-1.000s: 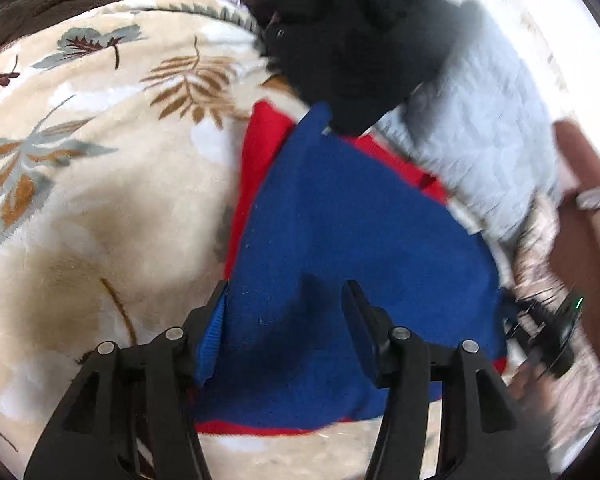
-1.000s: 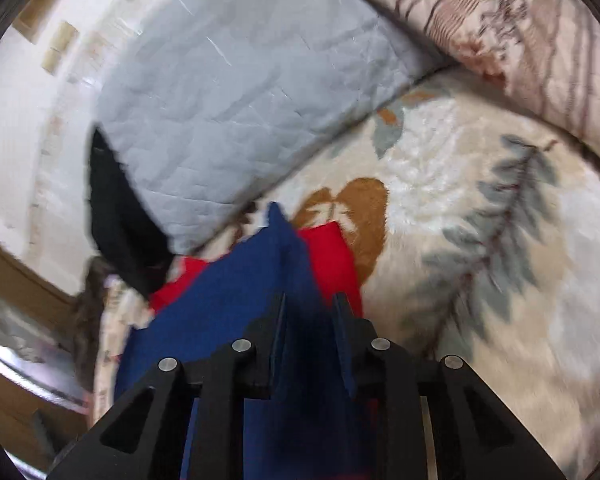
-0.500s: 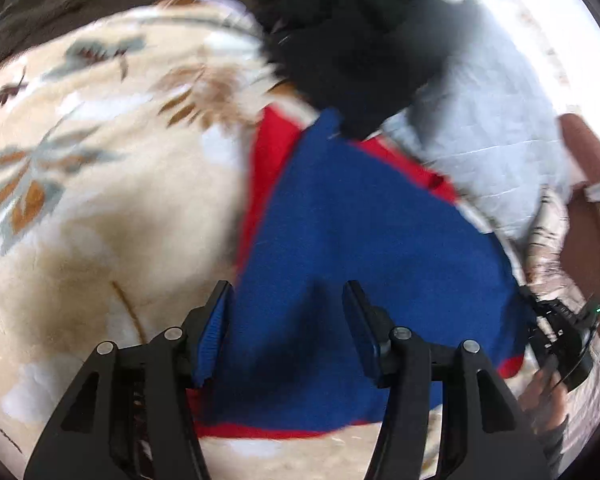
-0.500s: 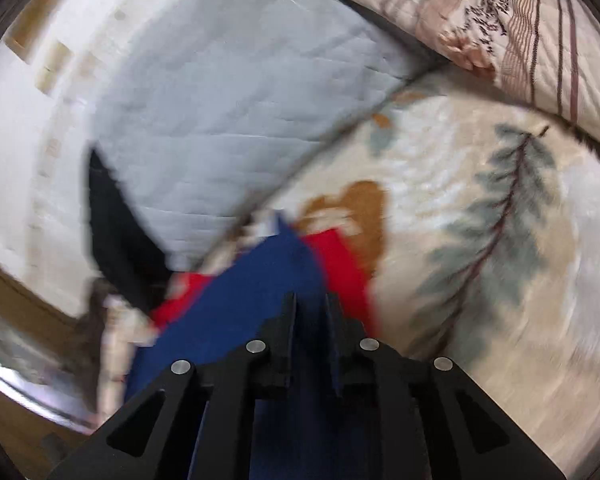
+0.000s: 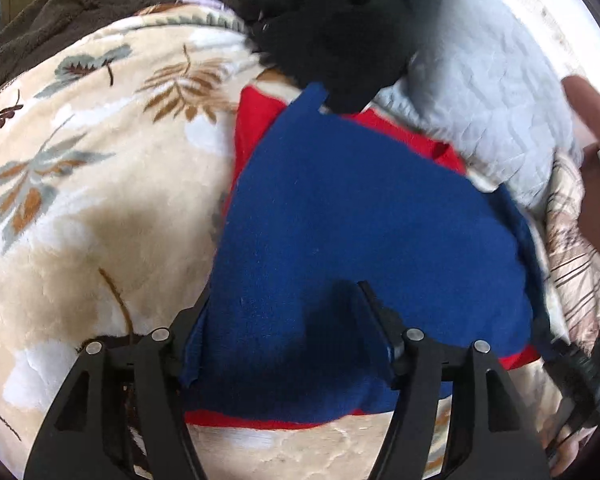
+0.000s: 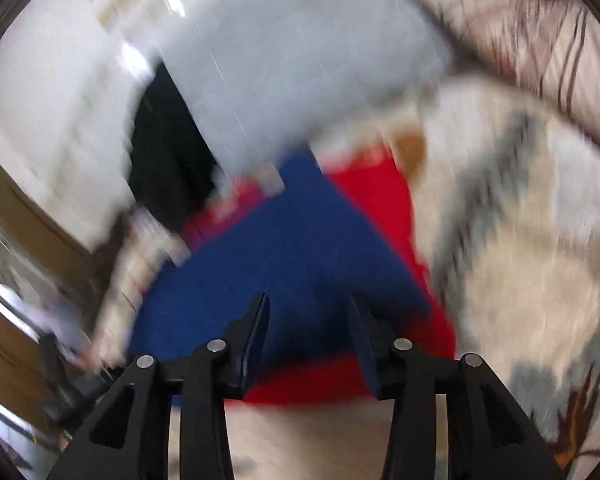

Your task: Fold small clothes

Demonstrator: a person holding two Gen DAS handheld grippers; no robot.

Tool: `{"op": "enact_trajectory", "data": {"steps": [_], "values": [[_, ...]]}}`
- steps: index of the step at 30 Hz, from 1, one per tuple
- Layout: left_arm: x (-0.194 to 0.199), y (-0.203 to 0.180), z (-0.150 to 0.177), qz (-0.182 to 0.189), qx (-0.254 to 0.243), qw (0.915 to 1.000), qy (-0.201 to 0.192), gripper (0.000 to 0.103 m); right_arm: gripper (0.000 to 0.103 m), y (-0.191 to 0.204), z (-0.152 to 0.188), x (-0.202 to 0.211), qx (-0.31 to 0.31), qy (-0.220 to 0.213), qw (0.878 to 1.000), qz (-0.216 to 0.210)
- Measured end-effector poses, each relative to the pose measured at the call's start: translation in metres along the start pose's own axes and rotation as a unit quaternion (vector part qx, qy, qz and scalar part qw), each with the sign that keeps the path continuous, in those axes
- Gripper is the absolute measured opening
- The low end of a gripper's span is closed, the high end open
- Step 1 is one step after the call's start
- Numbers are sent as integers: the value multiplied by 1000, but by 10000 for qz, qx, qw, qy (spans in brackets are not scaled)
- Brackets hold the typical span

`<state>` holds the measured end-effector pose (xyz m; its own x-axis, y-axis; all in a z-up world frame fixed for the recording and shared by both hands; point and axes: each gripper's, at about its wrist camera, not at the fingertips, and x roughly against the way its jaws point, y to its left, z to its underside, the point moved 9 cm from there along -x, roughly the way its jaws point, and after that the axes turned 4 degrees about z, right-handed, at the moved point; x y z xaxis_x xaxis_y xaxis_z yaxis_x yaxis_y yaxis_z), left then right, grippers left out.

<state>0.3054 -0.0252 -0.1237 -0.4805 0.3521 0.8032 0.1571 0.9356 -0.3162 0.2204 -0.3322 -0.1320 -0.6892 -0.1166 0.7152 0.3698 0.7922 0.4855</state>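
Note:
A blue cloth (image 5: 360,220) lies spread over a red cloth (image 5: 256,120) on a cream leaf-patterned blanket (image 5: 92,220). My left gripper (image 5: 286,292) stands over the blue cloth's near edge. Its jaws are opening; the cloth runs between them and a fold leans on the left finger (image 5: 198,328). In the blurred right wrist view the blue cloth (image 6: 300,248) covers most of the red cloth (image 6: 380,192). My right gripper (image 6: 308,298) is low over the blue cloth's near part. Its jaws are opening, with a gap on each side and no cloth pinched.
A black garment (image 5: 332,32) and a light grey quilted pad (image 5: 488,92) lie just beyond the cloths. A brown fuzzy blanket (image 5: 80,8) runs along the far left. A striped patterned pillow (image 5: 576,248) and a person's arm (image 5: 596,160) are at the right.
The right gripper's jaws, pinched on the blue cloth before, have parted and it has swung sideways, blurring its view. The left jaws have widened. The blue cloth lies flatter over the red.

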Motion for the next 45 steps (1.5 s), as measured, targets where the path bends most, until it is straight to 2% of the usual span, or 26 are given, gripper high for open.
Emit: {"op": "enact_trajectory", "data": {"steps": [1, 3, 4, 7, 9, 10, 13, 16, 18, 19, 20, 21, 22, 25, 27, 29, 30, 31, 33, 36, 37, 38, 40, 42, 43, 45], "values": [[2, -1, 1, -13, -10, 10000, -24, 65, 28, -7, 10, -7, 18, 189, 9997, 172], [9, -3, 1, 67, 17, 10000, -43, 65, 31, -8, 5, 7, -200, -185, 9996, -25], [10, -4, 0, 123, 43, 9999, -66, 65, 38, -14, 1, 15, -491, -384, 9980, -125], [8, -1, 0, 208, 201, 9996, 9, 65, 42, -27, 0, 11, -982, -460, 9941, -98], [7, -1, 0, 220, 241, 9995, 0, 65, 41, -24, 1, 4, -898, -372, 9952, 118], [9, -1, -1, 230, 241, 9994, -20, 65, 42, -21, -3, 7, -849, -462, 9951, 209], [19, -4, -4, 341, 261, 9989, -175, 65, 46, -17, -13, 24, -971, -895, 9912, 63], [19, -8, -6, 426, 254, 9986, -187, 65, 49, -27, -14, 17, -913, -807, 9911, 536], [13, -7, -4, 313, 195, 9993, -111, 65, 50, -34, -6, -1, -951, -455, 9930, 538], [9, -6, -3, 240, 167, 9996, -52, 65, 50, -33, -3, -2, -884, -445, 9936, 547], [6, -5, -2, 210, 160, 9996, -19, 65, 47, -28, -5, 0, -670, -524, 9946, 596], [7, -4, -1, 212, 169, 9996, -26, 65, 39, -23, -5, -1, -463, -481, 9960, 592], [8, -4, -1, 234, 187, 9995, -40, 65, 3, -16, -5, 0, -268, -427, 9973, 537], [12, -4, -3, 333, 253, 9991, -70, 65, 0, -8, -13, 14, -50, -639, 9971, 416], [6, 1, 0, 223, 259, 9994, 67, 65, 0, -19, -15, 18, -113, -765, 9952, 604], [3, 3, 1, 117, 201, 9997, 72, 65, 0, -39, -6, -2, -241, -194, 9957, 872], [6, 3, 0, 116, 215, 9997, 59, 65, 0, -44, -3, -4, -328, -79, 9956, 871], [9, 1, 0, 240, 246, 9994, 34, 65, 5, -44, -4, 2, -417, -225, 9957, 802], [18, -2, -4, 425, 299, 9986, -119, 65, 8, -35, -10, 21, -568, -599, 9949, 579], [24, -4, -8, 490, 236, 9982, -238, 65, 18, -13, -15, 34, -539, -832, 9947, 272], [23, -3, -8, 435, 217, 9986, -215, 65, 26, -6, -14, 34, -457, -865, 9949, 258], [21, -2, -7, 369, 200, 9990, -170, 65, 34, 1, -13, 31, -340, -830, 9956, 262], [10, 4, -4, 283, 262, 9993, 18, 65, 41, 5, -5, 17, -156, -615, 9972, 407], [1, 10, 1, 164, 295, 9992, 205, 66, 43, -2, 8, -9, -30, -22, 9975, 700], [1, 12, 0, 49, 275, 9994, 192, 66, 42, -2, 10, -12, 104, -44, 9969, 780], [4, 14, 0, 262, 433, 9985, 216, 66, 43, 5, 8, 0, 165, -145, 9959, 880]]}}
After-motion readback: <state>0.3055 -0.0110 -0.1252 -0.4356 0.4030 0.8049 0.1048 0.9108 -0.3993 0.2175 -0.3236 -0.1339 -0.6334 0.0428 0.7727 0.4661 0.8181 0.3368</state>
